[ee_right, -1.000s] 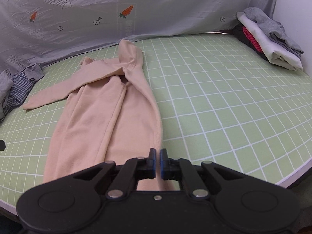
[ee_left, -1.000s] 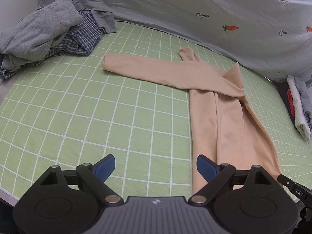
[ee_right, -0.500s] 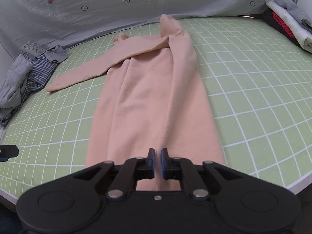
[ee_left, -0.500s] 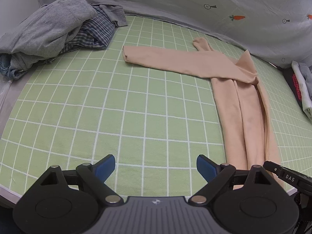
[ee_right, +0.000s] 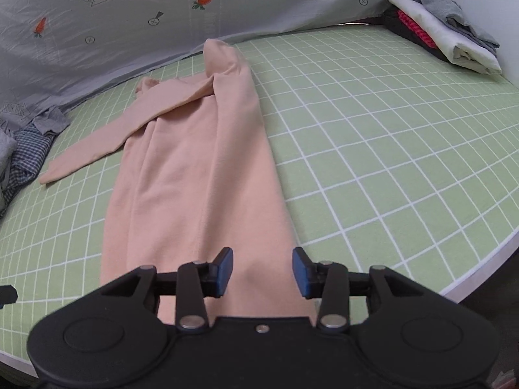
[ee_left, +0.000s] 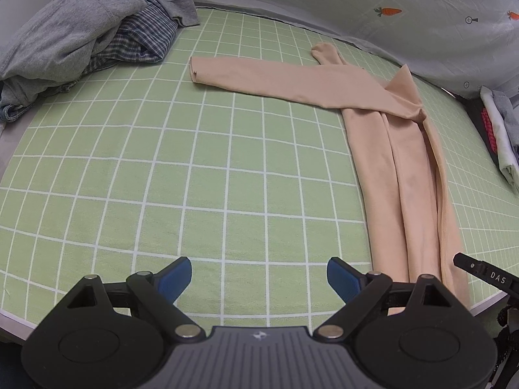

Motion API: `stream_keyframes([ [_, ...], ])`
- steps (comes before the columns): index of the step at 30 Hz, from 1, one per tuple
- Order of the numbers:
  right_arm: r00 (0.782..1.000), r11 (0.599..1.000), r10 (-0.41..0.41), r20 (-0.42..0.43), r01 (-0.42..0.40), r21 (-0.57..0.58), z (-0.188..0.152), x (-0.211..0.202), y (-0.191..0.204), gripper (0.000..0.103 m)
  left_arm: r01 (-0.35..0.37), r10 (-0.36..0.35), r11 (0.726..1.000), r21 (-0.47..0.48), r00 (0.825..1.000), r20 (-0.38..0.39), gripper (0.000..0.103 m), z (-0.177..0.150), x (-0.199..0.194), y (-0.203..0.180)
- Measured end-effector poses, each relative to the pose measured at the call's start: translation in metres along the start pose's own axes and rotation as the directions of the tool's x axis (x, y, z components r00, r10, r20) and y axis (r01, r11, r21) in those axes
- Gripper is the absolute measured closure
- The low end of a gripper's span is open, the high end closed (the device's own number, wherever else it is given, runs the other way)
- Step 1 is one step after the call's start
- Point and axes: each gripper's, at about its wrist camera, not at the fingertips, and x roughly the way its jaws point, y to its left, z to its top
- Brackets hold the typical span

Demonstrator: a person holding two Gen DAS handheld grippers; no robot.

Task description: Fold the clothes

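A peach long-sleeved garment (ee_right: pixel 201 175) lies flat on the green checked sheet (ee_right: pixel 373 136), folded lengthwise into a narrow strip, one sleeve (ee_left: pixel 275 77) stretched out to the left. My right gripper (ee_right: pixel 262 272) hovers over the garment's near hem; its jaws are opening, and the cloth lies below them with nothing pinched. My left gripper (ee_left: pixel 259 275) stands wide open over bare sheet, left of the garment's (ee_left: pixel 405 175) near end, holding nothing. The tip of the right gripper shows at the left wrist view's right edge.
A heap of grey and plaid clothes (ee_left: pixel 84 39) lies at the far left. A stack of folded clothes (ee_right: pixel 444 32) sits at the far right corner. A grey carrot-print cloth (ee_right: pixel 162 9) hangs along the back. The bed's front edge (ee_right: pixel 480 265) runs close below both grippers.
My right gripper's jaws have parted from shut to half open, and it has moved over the garment's hem. My left gripper has shifted left, so the garment sits further right in its view.
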Motion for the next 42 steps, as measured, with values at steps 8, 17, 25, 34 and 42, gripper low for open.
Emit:
stream_keyframes([
  [8,1.000,0.982,-0.024,0.006,0.025,-0.186,0.002,0.004,0.017,0.030,-0.014,0.015,0.999,-0.051,1.000,0.018,0.012,0.013,0.007,-0.012],
  [17,0.990,0.977,0.064,0.124,-0.037,-0.211,0.077,0.006,-0.001,0.000,-0.057,0.077,0.977,-0.204,0.993,0.094,0.012,0.058,0.010,-0.013],
  [25,0.977,0.965,0.123,0.174,-0.077,-0.252,0.148,0.046,0.010,0.000,-0.163,0.199,0.954,-0.253,0.973,0.121,0.012,0.110,0.039,0.008],
  [34,0.979,0.966,0.139,0.149,-0.101,-0.239,0.224,0.119,0.038,0.000,-0.235,0.286,0.910,-0.342,0.952,0.106,0.014,0.182,0.102,0.043],
  [42,0.981,0.955,0.155,0.118,-0.119,-0.271,0.253,0.161,0.068,0.055,-0.272,0.328,0.901,-0.337,0.937,0.121,0.040,0.202,0.123,0.046],
])
